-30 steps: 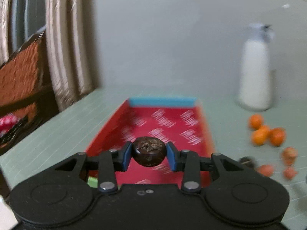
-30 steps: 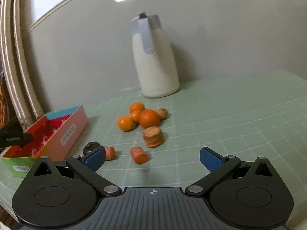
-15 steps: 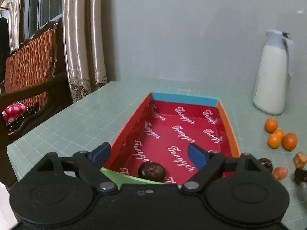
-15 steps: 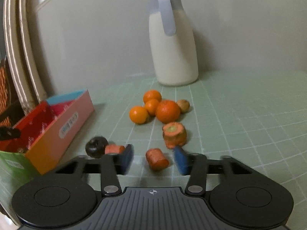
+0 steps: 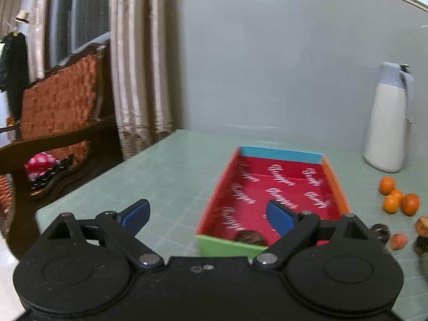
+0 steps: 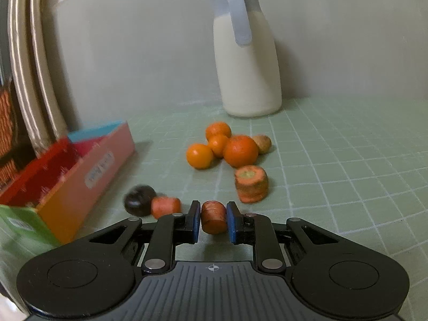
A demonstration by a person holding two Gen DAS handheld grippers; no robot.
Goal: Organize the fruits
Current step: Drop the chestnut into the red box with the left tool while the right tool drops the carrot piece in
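Observation:
My right gripper [image 6: 213, 220] is shut on a small carrot piece [image 6: 213, 216], low over the green mat. Beside it lie another carrot piece [image 6: 165, 206], a dark round fruit [image 6: 139, 200] and a thick carrot chunk [image 6: 251, 183]. Several oranges [image 6: 240, 151] cluster behind them. The red-lined box [image 5: 275, 190] lies ahead in the left wrist view, with a dark round fruit [image 5: 251, 237] at its near end. My left gripper [image 5: 207, 215] hangs before the box's near left corner, its jaws still opening, with nothing between them. The box [image 6: 69, 171] also shows at the left of the right wrist view.
A white jug with a grey lid [image 6: 247, 56] stands by the wall behind the oranges. A small brown fruit [image 6: 262, 143] rests against them. Left of the table are curtains [image 5: 139, 75] and a wooden chair with orange upholstery [image 5: 58, 112].
My left gripper let the dark fruit drop into the box, opened wide and drew back to the left. My right gripper came down and shut on the small carrot piece.

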